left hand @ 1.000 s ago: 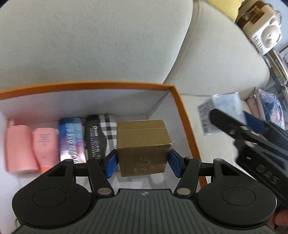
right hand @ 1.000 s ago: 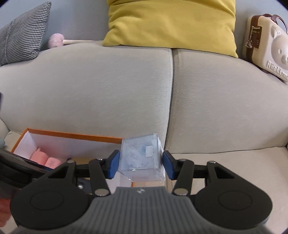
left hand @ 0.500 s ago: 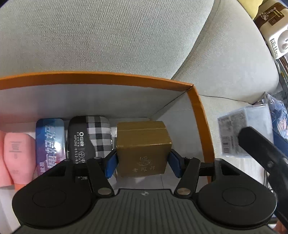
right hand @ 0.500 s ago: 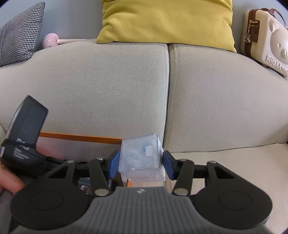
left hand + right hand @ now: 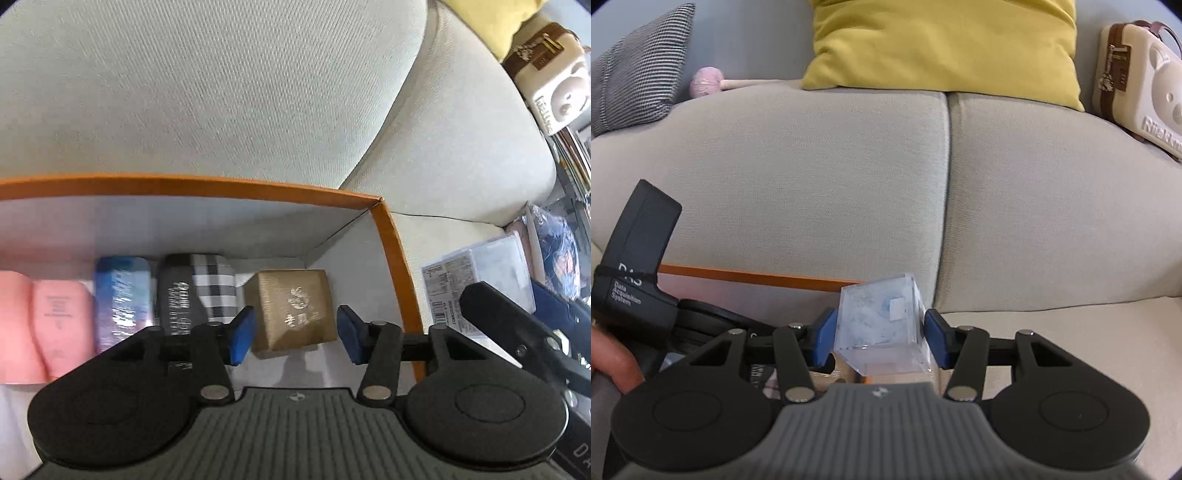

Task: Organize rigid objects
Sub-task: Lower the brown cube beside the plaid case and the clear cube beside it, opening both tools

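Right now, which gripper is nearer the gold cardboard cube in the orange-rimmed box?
Left. The left gripper straddles the gold cardboard cube, jaws closing, pads just clear of it. The right gripper is outside the orange-rimmed box, clamping a clear plastic cube.

The left wrist camera sits behind the left gripper (image 5: 295, 332) and looks steeply down along its fingers into the right end of the orange box (image 5: 391, 251), at close range, with the sofa (image 5: 221, 92) backrest above. The right wrist camera sits behind the right gripper (image 5: 879, 338) and faces the sofa (image 5: 1034, 203) backrest at a shallower downward angle, from slightly farther back. Both views share the box rim (image 5: 750, 275), the backrest, the yellow cushion (image 5: 942, 40) and the bear case (image 5: 1141, 81). Each view shows part of the other gripper at its edge.
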A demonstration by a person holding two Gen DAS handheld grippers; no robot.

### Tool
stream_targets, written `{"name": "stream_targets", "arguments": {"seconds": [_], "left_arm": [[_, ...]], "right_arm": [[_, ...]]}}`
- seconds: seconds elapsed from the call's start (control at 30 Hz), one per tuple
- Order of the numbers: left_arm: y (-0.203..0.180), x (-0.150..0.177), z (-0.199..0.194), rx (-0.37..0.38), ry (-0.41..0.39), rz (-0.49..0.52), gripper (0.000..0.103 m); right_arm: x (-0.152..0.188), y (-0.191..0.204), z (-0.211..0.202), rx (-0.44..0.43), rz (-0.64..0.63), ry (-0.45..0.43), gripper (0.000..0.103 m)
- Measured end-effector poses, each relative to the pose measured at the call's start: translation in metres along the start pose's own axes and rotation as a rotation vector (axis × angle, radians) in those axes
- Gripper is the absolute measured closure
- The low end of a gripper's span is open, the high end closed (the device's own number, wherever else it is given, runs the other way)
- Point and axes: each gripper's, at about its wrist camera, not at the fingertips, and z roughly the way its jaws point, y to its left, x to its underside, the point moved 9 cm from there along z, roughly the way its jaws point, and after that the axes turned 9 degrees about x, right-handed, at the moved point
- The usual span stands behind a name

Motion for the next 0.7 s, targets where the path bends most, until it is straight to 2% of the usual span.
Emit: {"name": "stream_targets", "arguments": {"seconds": [0.23,0.47,0.6,0.7], "left_arm": [[0.01,0.009,-0.038,-0.079,-0.034,0.081,0.057],[0.026,0.029,-0.065,-0.125,-0.075,0.103,0.063],[0.031,0.035,-0.072,-0.152,-0.079,0.131,0.065],[0.039,0.042,-0.083,-0.141,-0.085,0.116,0.065]], "right_arm": [[0.008,0.026,-0.008,-0.067,-0.016,0.038,0.05],[0.033,0.052,0.002,-0.12,0.026,0.223,0.05],[0.046,0.058,0.02,-0.096,0.065,0.328,0.05],[0.051,0.062,0.035,-0.056,0.057,0.387,0.05]]}}
